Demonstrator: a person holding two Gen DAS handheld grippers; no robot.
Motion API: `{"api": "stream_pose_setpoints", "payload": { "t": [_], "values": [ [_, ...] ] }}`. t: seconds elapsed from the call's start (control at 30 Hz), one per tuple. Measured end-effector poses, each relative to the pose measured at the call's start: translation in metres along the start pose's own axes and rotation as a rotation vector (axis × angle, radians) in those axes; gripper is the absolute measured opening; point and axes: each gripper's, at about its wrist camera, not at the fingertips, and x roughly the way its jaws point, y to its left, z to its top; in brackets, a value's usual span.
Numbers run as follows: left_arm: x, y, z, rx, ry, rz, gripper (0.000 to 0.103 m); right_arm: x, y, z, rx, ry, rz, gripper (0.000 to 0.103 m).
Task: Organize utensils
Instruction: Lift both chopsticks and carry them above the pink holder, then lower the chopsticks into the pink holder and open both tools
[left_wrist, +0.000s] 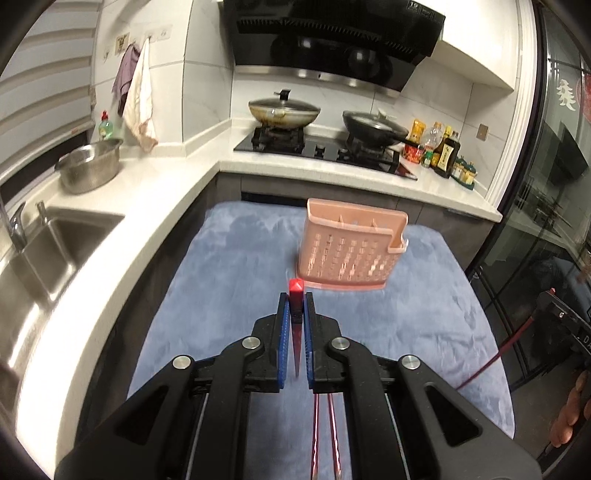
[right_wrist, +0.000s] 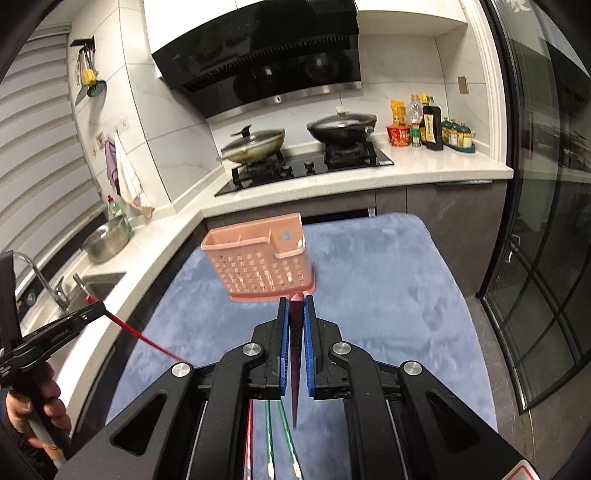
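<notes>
A pink perforated utensil basket (left_wrist: 351, 254) (right_wrist: 258, 266) stands upright on the blue cloth (left_wrist: 229, 295) (right_wrist: 369, 295). My left gripper (left_wrist: 296, 299) is shut on a bright red chopstick (left_wrist: 296, 288), held in the air short of the basket's near left corner. My right gripper (right_wrist: 295, 302) is shut on a dark red chopstick (right_wrist: 295, 354) just in front of the basket's base. Each view shows the other gripper at its edge: the right gripper (left_wrist: 554, 310) with its chopstick (left_wrist: 513, 339), and the left gripper (right_wrist: 74, 321) with its chopstick (right_wrist: 147, 339). Two pinkish chopsticks (left_wrist: 325, 435) and two green chopsticks (right_wrist: 280, 435) lie on the cloth.
The white L-shaped counter holds a sink (left_wrist: 55, 251) and a steel bowl (left_wrist: 90, 166) at left. Behind are a stove with two lidded woks (left_wrist: 284, 110) (right_wrist: 341, 127) and bottles (left_wrist: 443, 147). A glass door (right_wrist: 535, 258) is at right. A hand (right_wrist: 33, 406) grips the left tool.
</notes>
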Motion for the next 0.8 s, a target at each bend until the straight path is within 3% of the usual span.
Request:
{"api": "stream_pose_setpoints", "payload": {
  "t": [0.47, 0.8],
  "values": [
    [-0.010, -0.045, 0.108, 0.088, -0.217, -0.016, 0.007, 0.019, 0.015, 0.107, -0.019, -0.160, 0.088, 0.007],
    [0.016, -0.055, 0.171, 0.063, -0.305, -0.016, 0.007, 0.059, 0.034, 0.164, -0.020, -0.241, 0.102, 0.007]
  ]
}}
